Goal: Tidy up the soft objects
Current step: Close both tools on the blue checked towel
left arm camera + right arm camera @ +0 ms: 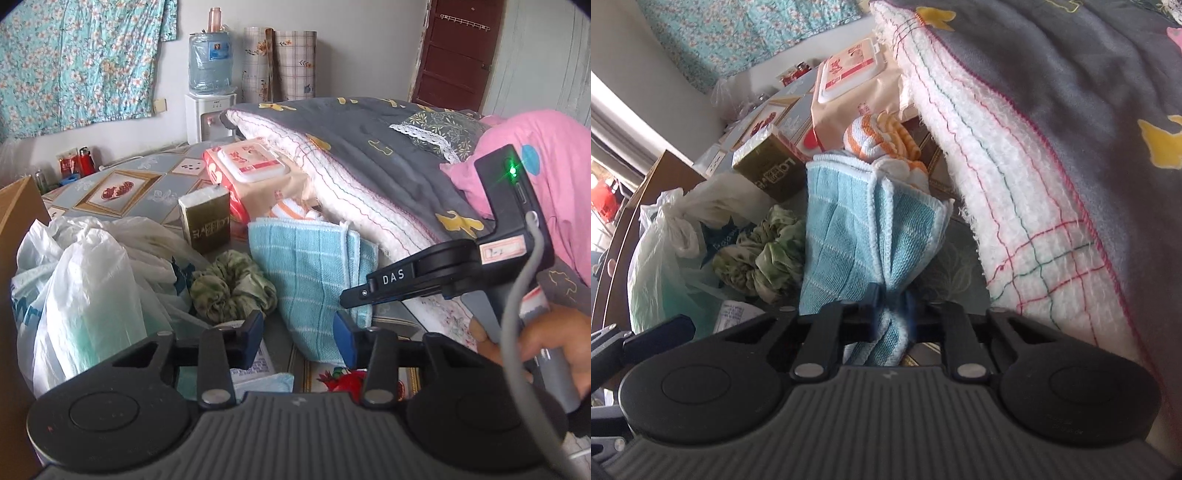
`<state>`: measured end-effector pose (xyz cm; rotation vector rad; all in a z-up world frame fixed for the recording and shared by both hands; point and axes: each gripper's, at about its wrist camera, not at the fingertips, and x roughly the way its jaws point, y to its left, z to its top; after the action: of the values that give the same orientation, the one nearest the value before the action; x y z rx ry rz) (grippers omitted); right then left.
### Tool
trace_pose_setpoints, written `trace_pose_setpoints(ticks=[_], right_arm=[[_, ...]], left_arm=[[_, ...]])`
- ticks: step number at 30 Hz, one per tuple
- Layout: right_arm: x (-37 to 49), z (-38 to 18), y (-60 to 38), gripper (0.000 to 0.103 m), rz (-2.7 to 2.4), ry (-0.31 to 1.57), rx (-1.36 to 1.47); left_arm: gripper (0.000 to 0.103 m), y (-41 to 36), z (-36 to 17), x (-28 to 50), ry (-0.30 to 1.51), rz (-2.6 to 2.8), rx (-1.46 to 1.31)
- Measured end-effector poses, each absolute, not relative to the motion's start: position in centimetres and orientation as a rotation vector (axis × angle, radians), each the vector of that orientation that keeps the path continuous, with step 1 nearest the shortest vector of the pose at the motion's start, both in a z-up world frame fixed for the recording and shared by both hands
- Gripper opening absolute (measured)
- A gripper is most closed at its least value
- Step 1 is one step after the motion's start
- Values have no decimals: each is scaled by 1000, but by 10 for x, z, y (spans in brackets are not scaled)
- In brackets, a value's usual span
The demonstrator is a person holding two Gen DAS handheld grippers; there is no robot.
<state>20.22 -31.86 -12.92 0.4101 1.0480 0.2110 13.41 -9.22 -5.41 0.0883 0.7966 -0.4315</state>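
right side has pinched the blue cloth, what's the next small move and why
Probably lift the blue cloth a little. The right hand-held gripper is shut on its near edge, but the cloth leans between the green scrunchie and the folded blanket, so it needs to come clear of both.

I log the folded cloth (849, 236) as light blue with a thin white grid and white edging. At its 12 o'clock, a rolled cloth (877, 138) in orange and white stripes. At its 9 o'clock, a mottled green scrunchie (232, 288). At 3 o'clock, the quilt (1071, 92): dark grey face with yellow shapes, white fleecy underside crossed by red and green lines. The wipes pack (255, 166) is peach and red. I note blue pads on the left gripper (299, 341).
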Motion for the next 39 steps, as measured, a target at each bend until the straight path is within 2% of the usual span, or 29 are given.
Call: trace_pose_setpoints(ticks=[9,12,16,23,29,33,36,39], right_arm=[[155,-122,-330,7,271,1157,372],[146,-120,-334,12,278,1161,389],[140,-113,-340,19,231,1123,410],[141,-93,-336,20,201,1024,355],[141,-81,-333,26,192,991,346],[135,-65,-334,34,172,936,320],[137,-62,-330,46,184,930,314],[147,-77,-322,47,187,979,312]], left_arm=[[43,-100,-57,115,856,-535,14],[43,-113,-67,110,891,-553,15],[43,-130,-80,110,913,-516,63],[43,-144,-98,127,968,-469,75],[47,-149,-111,135,1019,-453,76],[50,-150,-114,140,1038,-445,71],[54,-151,-117,143,1056,-441,66],[57,-152,-118,146,1065,-442,57]])
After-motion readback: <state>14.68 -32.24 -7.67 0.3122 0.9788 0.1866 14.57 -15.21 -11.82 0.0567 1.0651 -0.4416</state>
